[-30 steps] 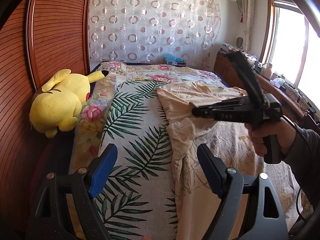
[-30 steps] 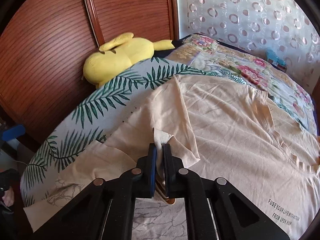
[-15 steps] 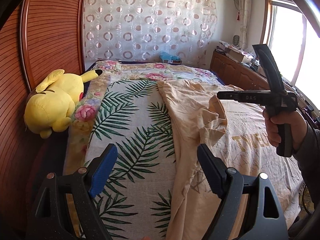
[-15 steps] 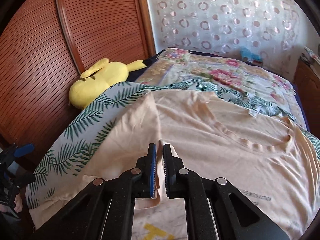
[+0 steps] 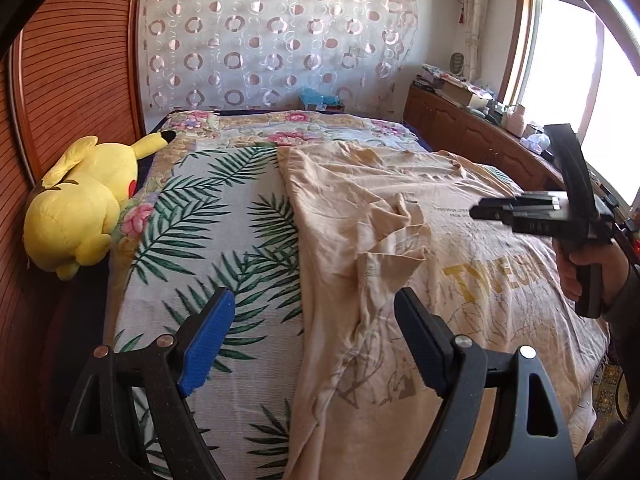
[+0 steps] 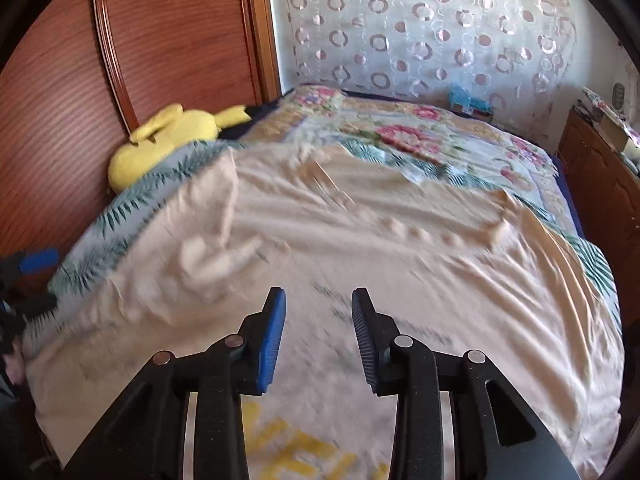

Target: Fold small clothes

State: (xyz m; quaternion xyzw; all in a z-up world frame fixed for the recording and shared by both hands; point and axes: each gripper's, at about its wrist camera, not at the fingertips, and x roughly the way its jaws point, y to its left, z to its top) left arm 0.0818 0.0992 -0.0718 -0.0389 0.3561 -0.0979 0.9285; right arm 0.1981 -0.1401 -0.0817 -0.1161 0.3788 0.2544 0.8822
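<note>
A beige T-shirt [image 5: 400, 248] with yellow lettering lies spread on the bed, its left sleeve [image 5: 384, 240] folded inward and crumpled on the chest. It fills the right wrist view [image 6: 380, 248], which is blurred. My left gripper [image 5: 316, 316] is open and empty, hovering above the shirt's left edge near the bed's front. My right gripper [image 6: 319, 312] is open and empty above the chest print. It also shows in the left wrist view [image 5: 480, 213], held over the shirt's right part.
The bed has a palm-leaf sheet [image 5: 208, 224] and a floral cover [image 5: 288, 132] behind. A yellow plush toy [image 5: 80, 208] lies at the left edge by the wooden headboard [image 5: 72, 60]. A wooden cabinet [image 5: 472, 132] with clutter stands at right under a window.
My right gripper carried the sleeve inward over the shirt, then opened and let it go. The sleeve now lies crumpled on the chest. My left gripper stayed open.
</note>
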